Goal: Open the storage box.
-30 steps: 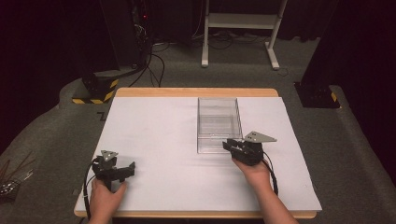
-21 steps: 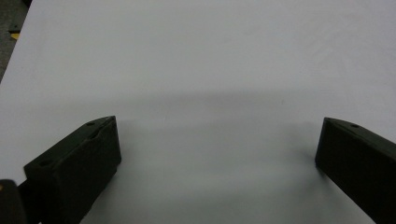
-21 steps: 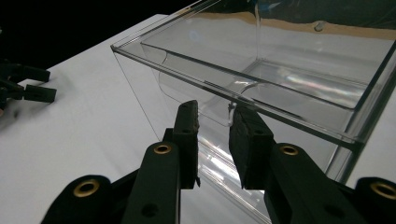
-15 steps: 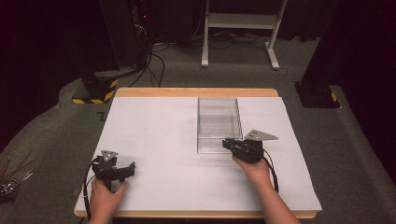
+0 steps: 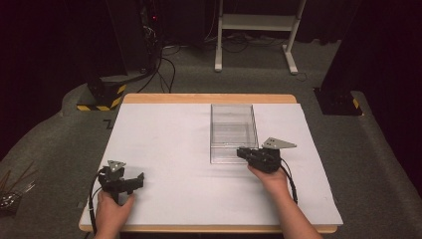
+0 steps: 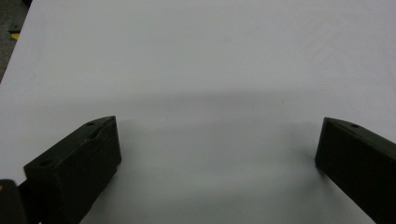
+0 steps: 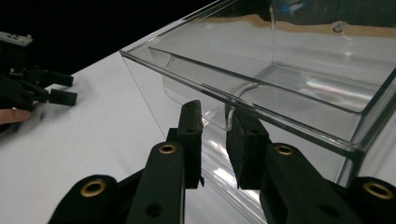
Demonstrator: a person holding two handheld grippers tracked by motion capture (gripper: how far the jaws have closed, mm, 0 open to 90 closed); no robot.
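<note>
So the clear plastic box sits on the white sheet covering the table, a bit right of the middle and toward the far half, long side running away from the person. The right gripper is right at the box's near right corner, coming in from the right hand. In the right gripper view the right gripper has its jaws on either side of the near wall of the box, one outside and one looking like it's inside, just under the rim; they've just been closing with that wall between them and the gap is narrow now, but I honestly can't tell if the pads are pressing the plastic yet. The left gripper is well apart from the box, down at the near left of the sheet, held in the left hand. Its jaws are spread wide with just bare white sheet between them.
</note>
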